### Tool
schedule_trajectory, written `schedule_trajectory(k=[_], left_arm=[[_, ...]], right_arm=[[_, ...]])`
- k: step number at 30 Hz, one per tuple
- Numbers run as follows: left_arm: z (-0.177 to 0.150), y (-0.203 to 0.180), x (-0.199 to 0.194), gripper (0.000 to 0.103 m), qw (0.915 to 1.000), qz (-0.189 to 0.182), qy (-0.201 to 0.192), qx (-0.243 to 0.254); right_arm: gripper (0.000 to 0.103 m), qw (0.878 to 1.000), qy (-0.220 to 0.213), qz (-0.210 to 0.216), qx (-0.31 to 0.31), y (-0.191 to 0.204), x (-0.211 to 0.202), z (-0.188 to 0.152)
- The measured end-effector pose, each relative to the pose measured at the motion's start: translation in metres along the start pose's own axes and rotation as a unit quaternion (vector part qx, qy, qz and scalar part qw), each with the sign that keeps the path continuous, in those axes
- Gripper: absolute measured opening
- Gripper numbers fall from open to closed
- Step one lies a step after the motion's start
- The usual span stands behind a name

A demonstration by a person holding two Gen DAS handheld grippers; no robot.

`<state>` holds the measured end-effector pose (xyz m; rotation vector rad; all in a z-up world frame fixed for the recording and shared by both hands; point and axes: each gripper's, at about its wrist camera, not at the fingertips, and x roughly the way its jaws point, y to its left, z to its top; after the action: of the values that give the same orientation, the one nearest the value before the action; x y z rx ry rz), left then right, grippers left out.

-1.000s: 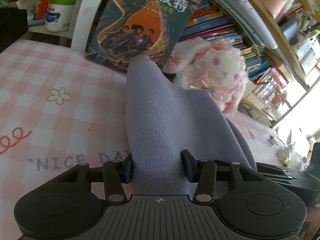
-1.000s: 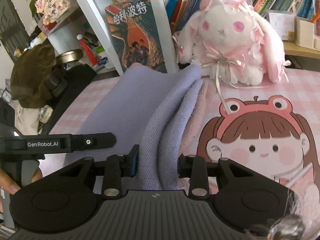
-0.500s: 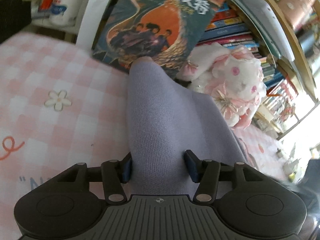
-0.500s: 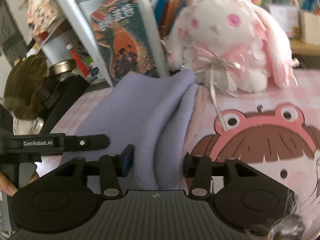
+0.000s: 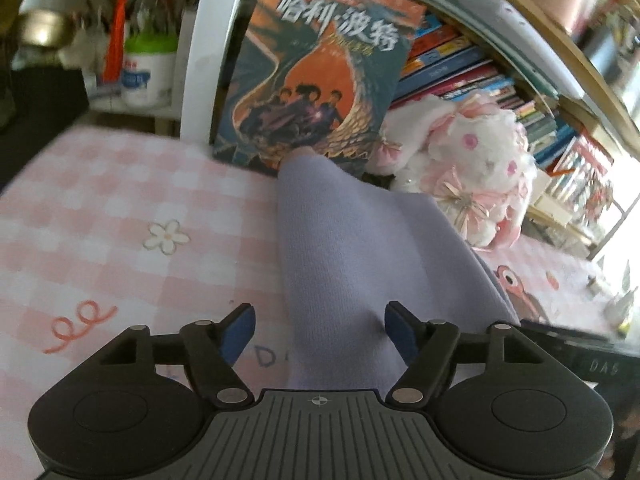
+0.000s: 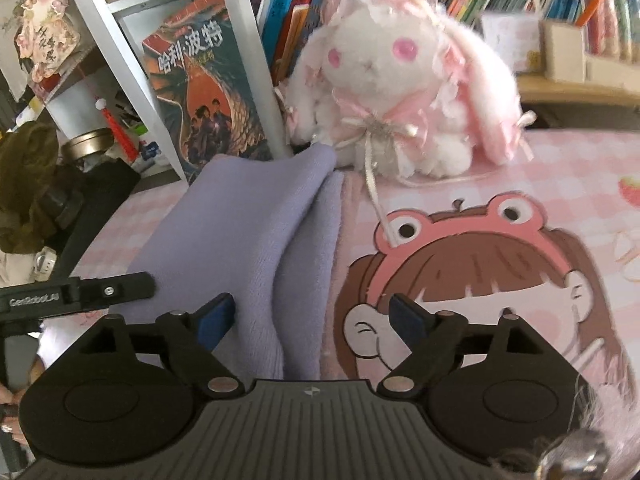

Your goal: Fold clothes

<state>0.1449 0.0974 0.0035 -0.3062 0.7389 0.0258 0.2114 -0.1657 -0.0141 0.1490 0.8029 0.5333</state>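
So, going left to right in the left wrist view: a white tub with a green lid [image 5: 149,68] sits up at 10 o'clock on a shelf, with a red tassel [image 5: 116,36] hanging just beside it. Below that is the pink-and-white checked cloth with a little flower print [image 5: 120,208] covering the tabletop. At 12 o'clock a big paperback with an orange-and-teal dragon cover [image 5: 316,80] leans upright against the bookshelf, and the fluffy white-and-pink plush bunny [image 5: 468,168] sits near 2 o'clock.

The folded lavender knit garment [image 5: 344,264] lies flat on the cloth, running from the book's foot down to 6 o'clock, right between the blue pads of the left tool [image 5: 318,334]. Its jaws have just been opening and now stand apart, with a clear gap on the left side; the right pad looks just off the fabric too.

Right wrist view, same deal: the book [image 6: 208,92] at 11 o'clock, the garment [image 6: 248,248] stacked in layers with its folded edges facing right, the bunny [image 6: 404,92] at 1 o'clock touching the garment's far corner. The right tool [image 6: 312,318] has also just been opening, wide apart, fabric only by its left pad. The cartoon girl print with a pink frog hat [image 6: 480,276] fills 3 o'clock.
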Motion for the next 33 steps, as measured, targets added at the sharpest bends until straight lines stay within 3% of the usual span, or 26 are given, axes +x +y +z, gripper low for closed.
schedule_trajectory(k=[8,13,33], left_arm=[[-0.024,-0.021,-0.032,0.086,0.9977,0.045,-0.020,0.048],[-0.046,-0.027,-0.043,0.089,0.9960,0.063,-0.016,0.062],[-0.095,-0.040,-0.081,0.095,0.9943,0.091,-0.011,0.055]], right_arm=[[0.088,0.997,-0.035,-0.052,-0.042,0.021,-0.038,-0.020],[0.094,0.993,-0.031,-0.093,-0.066,0.035,-0.051,-0.040],[0.099,0.988,-0.020,-0.142,-0.052,0.070,-0.086,-0.098]])
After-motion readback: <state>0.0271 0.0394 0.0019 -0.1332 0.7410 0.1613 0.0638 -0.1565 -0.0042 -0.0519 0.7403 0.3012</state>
